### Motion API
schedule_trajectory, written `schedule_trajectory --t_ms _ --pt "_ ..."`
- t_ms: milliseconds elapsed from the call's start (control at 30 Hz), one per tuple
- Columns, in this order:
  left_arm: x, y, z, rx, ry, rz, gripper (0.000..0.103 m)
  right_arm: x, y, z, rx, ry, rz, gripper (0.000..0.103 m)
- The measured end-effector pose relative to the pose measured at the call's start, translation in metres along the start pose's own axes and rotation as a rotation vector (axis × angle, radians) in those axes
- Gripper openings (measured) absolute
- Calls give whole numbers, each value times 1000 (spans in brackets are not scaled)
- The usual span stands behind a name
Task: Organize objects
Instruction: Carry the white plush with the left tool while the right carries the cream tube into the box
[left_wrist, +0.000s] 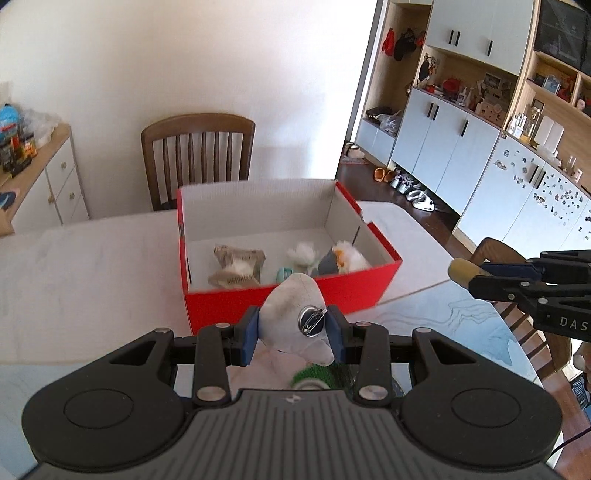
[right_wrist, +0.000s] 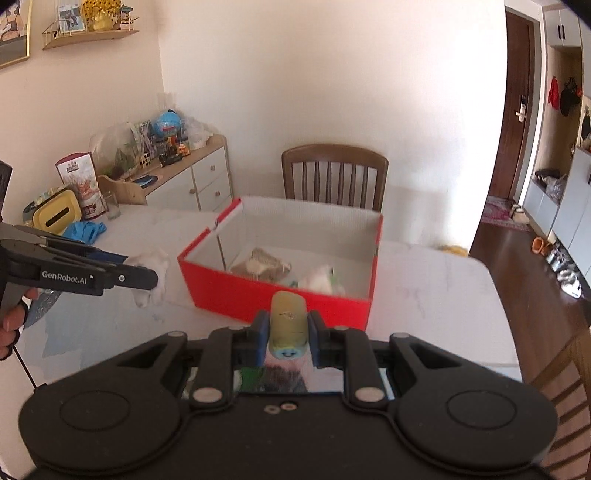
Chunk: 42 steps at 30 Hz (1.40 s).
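Carry step: my left gripper (left_wrist: 294, 329) clamps a grey plush toy (left_wrist: 295, 314), my right gripper (right_wrist: 284, 334) clamps a yellowish cylinder toy (right_wrist: 288, 314), both low centre of frame before the red box (left_wrist: 295, 295); next, I judge, release inside it.

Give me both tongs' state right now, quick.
Left tongs: shut on the grey plush toy with a metal pin.
Right tongs: shut on the small yellow toy.
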<state>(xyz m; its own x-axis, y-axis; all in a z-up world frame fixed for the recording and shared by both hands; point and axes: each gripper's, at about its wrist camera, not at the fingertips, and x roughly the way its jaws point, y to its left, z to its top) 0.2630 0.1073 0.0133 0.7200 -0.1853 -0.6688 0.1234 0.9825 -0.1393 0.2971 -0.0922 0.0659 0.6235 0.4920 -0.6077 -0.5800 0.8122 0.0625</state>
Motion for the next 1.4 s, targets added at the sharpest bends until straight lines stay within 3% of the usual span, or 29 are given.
schedule_trajectory --t_ms 333,600,1067,1400 --pt "26 9 47 59 -20 10 37 34 8 44 -17 -27 -15 21" --pt "62 23 75 104 19 25 38 73 18 64 -39 6 -41 20" --pt "136 26 87 152 91 27 38 153 19 59 -48 119 -118 20" --pt "188 32 87 113 204 30 38 198 15 47 26 233 -130 20"
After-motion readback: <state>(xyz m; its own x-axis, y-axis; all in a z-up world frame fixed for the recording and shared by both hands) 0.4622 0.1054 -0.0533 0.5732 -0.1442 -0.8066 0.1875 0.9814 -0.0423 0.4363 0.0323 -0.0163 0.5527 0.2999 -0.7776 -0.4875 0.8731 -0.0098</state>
